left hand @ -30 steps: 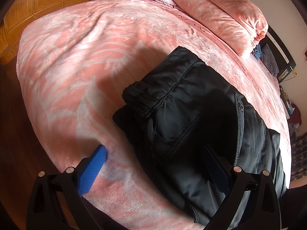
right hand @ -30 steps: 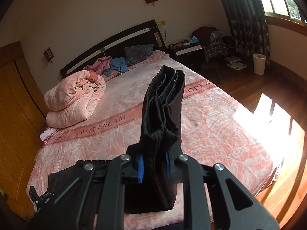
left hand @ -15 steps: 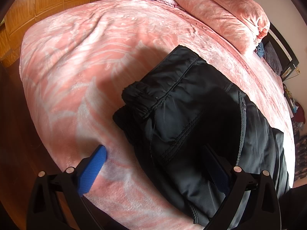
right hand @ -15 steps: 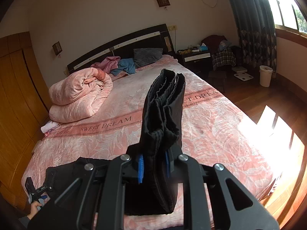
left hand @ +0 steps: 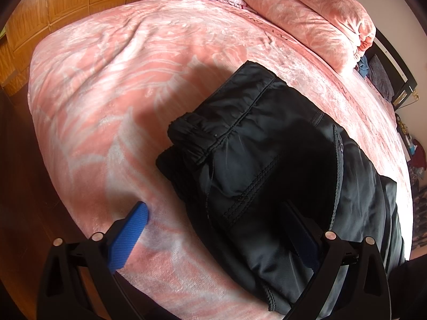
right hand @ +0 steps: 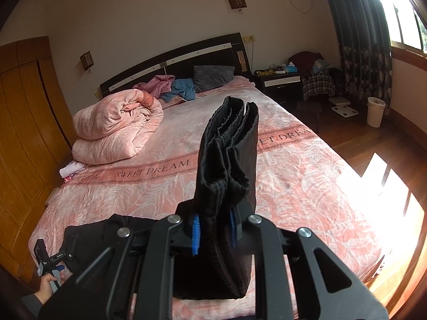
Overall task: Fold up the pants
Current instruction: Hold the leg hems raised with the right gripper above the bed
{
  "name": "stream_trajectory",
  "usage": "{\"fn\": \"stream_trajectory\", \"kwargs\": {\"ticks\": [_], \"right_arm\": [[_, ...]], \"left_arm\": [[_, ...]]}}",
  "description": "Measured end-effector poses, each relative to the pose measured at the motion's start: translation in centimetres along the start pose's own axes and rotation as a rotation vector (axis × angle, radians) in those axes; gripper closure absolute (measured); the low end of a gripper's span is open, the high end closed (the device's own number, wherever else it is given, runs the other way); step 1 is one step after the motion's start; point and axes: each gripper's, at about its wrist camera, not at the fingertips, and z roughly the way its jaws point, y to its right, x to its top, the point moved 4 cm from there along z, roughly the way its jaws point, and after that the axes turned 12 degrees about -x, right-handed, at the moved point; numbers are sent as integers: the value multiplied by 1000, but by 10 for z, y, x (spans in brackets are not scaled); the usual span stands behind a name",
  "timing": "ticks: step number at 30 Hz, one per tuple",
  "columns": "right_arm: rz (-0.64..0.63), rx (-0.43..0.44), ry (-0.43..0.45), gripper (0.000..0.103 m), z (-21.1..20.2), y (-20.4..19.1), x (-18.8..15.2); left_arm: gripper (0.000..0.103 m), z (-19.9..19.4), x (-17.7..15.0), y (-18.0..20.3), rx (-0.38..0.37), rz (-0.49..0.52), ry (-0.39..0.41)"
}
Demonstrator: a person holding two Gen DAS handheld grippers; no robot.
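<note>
Over the last second I have barely moved either hand. From my right wrist the headboard has dropped lower in view and my own left hand has come into the corner, so I've tipped and lifted the right gripper (right hand: 213, 230) a little. Its jaws are clenched on a bunched, layered end of the black pants (right hand: 226, 176), which rises upright out of the grip above the bed (right hand: 307, 186). I judge this is the fold being carried over, not yet laid down.

My left gripper (left hand: 213, 229) hovers with jaws spread wide, holding nothing: one blue pad over the pink cover, the other over black fabric.

The rest of the pants (left hand: 267, 165) lies flat near the bed's foot edge, on the wardrobe side. From the left wrist their long axis runs from lower right up toward the rolled quilt (left hand: 307, 16), the gathered elastic band at the far-left end.
</note>
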Motion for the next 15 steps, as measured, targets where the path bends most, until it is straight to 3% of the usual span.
{"fn": "stream_trajectory", "kwargs": {"ticks": [15], "right_arm": [[-54, -6, 0, 87, 0, -20, 1]], "left_arm": [[4, 0, -1, -2, -14, -4, -2]]}}
